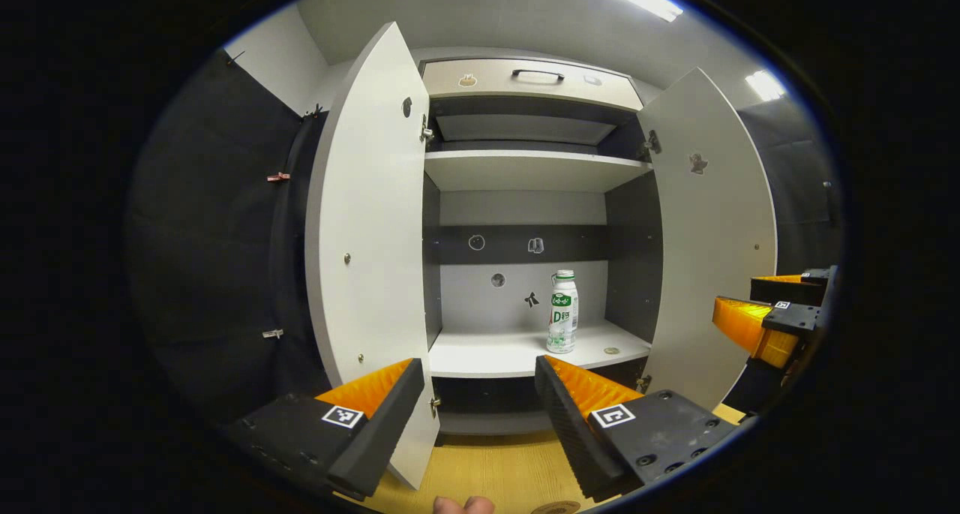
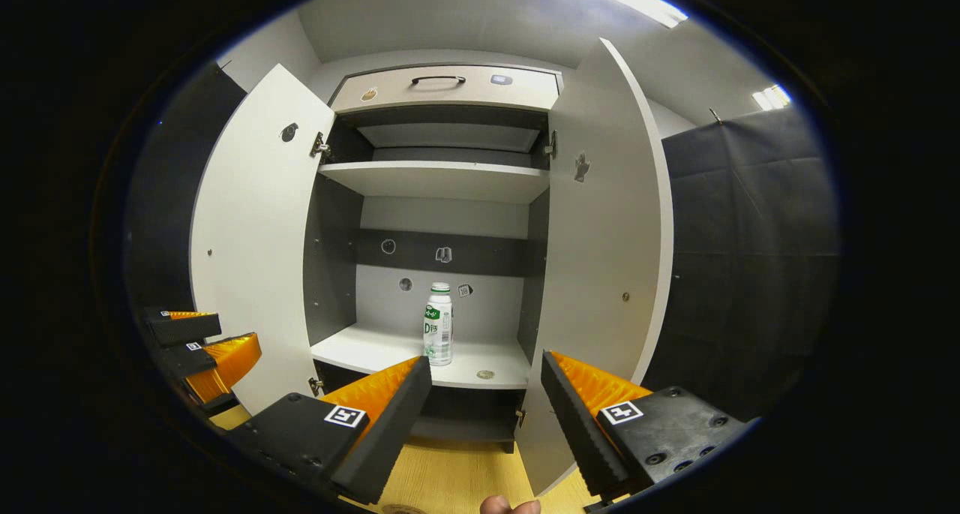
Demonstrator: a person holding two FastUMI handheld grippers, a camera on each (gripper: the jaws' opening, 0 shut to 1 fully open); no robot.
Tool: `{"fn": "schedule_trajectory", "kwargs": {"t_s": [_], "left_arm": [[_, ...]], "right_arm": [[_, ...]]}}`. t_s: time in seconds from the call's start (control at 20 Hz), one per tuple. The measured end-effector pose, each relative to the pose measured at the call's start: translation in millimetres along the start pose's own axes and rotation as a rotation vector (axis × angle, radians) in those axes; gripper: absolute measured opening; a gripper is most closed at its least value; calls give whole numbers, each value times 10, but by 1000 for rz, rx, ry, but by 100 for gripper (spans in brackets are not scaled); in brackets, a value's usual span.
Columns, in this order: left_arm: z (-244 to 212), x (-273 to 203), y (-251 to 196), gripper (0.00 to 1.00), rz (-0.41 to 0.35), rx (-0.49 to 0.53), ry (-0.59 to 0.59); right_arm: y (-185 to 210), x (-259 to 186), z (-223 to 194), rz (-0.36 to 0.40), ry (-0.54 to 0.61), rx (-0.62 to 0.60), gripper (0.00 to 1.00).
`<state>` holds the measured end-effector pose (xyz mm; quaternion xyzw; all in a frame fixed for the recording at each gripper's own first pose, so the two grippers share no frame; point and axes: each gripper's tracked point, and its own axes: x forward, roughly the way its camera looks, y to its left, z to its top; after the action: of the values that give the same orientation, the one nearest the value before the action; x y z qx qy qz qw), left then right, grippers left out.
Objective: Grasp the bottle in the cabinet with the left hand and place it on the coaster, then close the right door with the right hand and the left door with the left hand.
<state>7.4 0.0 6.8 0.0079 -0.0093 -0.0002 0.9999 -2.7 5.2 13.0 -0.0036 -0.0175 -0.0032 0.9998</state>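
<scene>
Left claw [image 1: 476, 394]: nearest the camera in the left gripper view; jaws spread wide, nothing between them, touching nothing; it points into the open cabinet, still short of the shelf
Right claw [image 2: 484, 390]: likewise wide apart and empty in the right gripper view; it sits off to the right of the left one, facing the same opening
Table [image 1: 487, 473]: pale wood surface under both claws; a round brown disc at the bottom edge [image 1: 556, 508] may be the coaster, too cropped to be sure
Left door [image 1: 367, 251]: swung fully out, its edge close beside the left claw's own left finger
Right door [image 1: 712, 236]: also swung fully out; both remain to be closed
Lower shelf [image 1: 480, 353]: white board, bare apart from the bottle and a small round mark near its right end
Bottle [image 1: 562, 311]: upright on the lower shelf, right of centre, near the right wall but apart from it; white plastic drink bottle with a green label and white cap
Handling, as a judgement: probably light and fairly stiff, the smooth label a little slippery; tall and narrow, so easily tipped; best taken across the labelled body at mid-height, below the shoulder
Stage, as a judgement: the reach for the bottle is not yet made
</scene>
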Motion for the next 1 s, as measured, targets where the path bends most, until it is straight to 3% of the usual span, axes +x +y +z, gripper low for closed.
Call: {"fn": "schedule_trajectory", "kwargs": {"t_s": [0.35,0.7,1.0], "left_arm": [[-18,464,-416,95,-86,-11,5],[-132,1658,-1126,94,-176,-28,1],[-284,2591,-1504,94,-190,-21,5]], "right_arm": [[-194,-145,38,-17,2,24,97],[-622,-290,15,-36,0,30,97],[-1043,-437,-54,-30,2,15,97]]}}
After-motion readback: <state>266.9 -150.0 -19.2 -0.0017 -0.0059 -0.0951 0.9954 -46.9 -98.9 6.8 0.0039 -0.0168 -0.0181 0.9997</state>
